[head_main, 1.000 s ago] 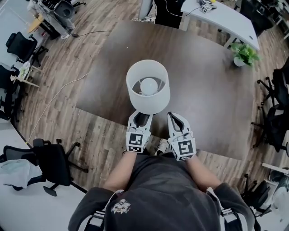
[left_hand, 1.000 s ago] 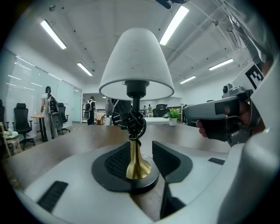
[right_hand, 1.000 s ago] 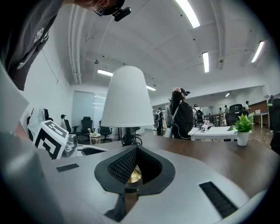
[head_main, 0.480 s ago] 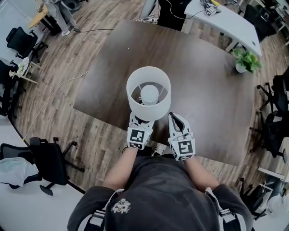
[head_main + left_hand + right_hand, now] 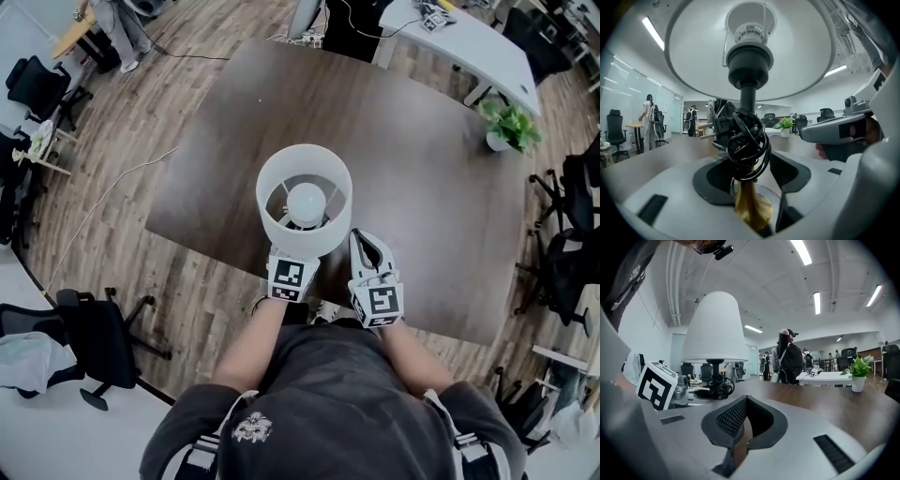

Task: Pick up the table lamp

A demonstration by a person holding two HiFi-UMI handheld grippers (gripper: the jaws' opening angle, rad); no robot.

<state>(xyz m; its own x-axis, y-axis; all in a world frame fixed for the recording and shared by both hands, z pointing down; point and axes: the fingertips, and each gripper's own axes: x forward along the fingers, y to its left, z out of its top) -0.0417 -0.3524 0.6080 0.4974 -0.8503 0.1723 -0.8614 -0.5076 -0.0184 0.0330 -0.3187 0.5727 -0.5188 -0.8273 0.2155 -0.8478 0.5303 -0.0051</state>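
Note:
The table lamp's white shade [image 5: 305,202] stands near the front edge of the dark wooden table [image 5: 422,187]. My left gripper [image 5: 292,258] reaches under the shade, so only its marker cube shows from above. In the left gripper view its jaws stand open round the lamp's brass foot [image 5: 750,206], with a gap on both sides. A coiled black cable [image 5: 747,145] is wound on the black stem [image 5: 748,98]. My right gripper [image 5: 367,242] lies just right of the lamp, shut and empty. From it the lamp [image 5: 715,329] is at the left.
A potted plant [image 5: 509,122] stands at the table's far right corner. A white desk [image 5: 469,37] is beyond the table. Office chairs [image 5: 94,328] stand on the wood floor to the left and right. People stand in the room beyond the table [image 5: 787,357].
My left gripper has slid forward under the shade until its jaws are hidden from above. The right gripper has crept forward a little beside it. The lamp stays on the table.

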